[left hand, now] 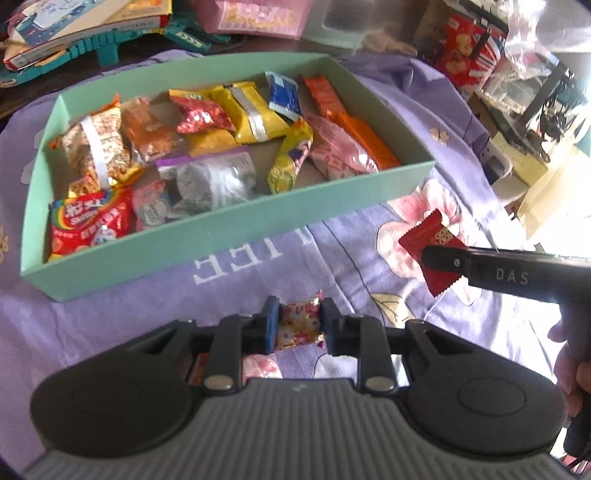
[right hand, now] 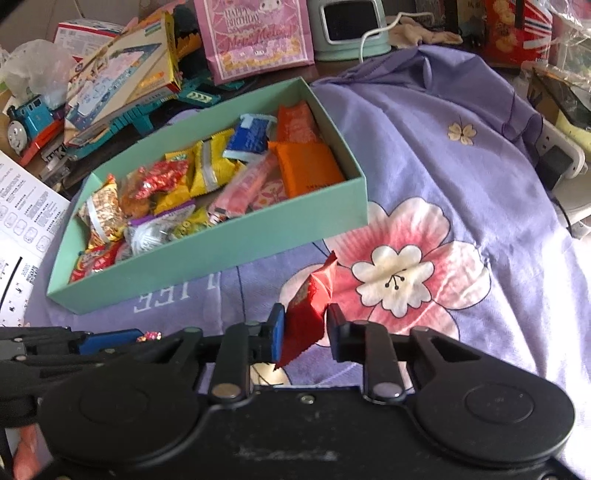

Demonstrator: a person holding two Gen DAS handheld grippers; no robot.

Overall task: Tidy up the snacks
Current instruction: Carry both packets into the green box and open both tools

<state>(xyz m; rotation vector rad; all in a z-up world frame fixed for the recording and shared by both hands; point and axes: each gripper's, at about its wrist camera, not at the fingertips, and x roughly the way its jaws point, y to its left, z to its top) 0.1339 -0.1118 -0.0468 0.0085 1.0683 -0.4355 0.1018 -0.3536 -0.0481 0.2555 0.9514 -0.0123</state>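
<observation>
A mint green box [left hand: 229, 225] [right hand: 221, 254] full of wrapped snacks sits on a purple floral cloth. My left gripper [left hand: 298, 325] is shut on a small floral pink and gold candy [left hand: 300, 323], held just in front of the box's near wall; it also shows at the lower left of the right wrist view [right hand: 110, 341]. My right gripper [right hand: 304, 326] is shut on a red candy packet [right hand: 312, 306], held above the cloth to the right of the box's near corner. In the left wrist view the right gripper [left hand: 430, 258] holds the red packet [left hand: 424, 236].
The purple cloth [right hand: 424, 155] with a large pink flower print spreads right of the box. Behind the box lie toy boxes [right hand: 122, 77], a blue toy train [right hand: 29, 118], a pink gift bag [right hand: 255, 37] and a small heater [right hand: 347, 29]. Printed paper [right hand: 22, 206] lies at left.
</observation>
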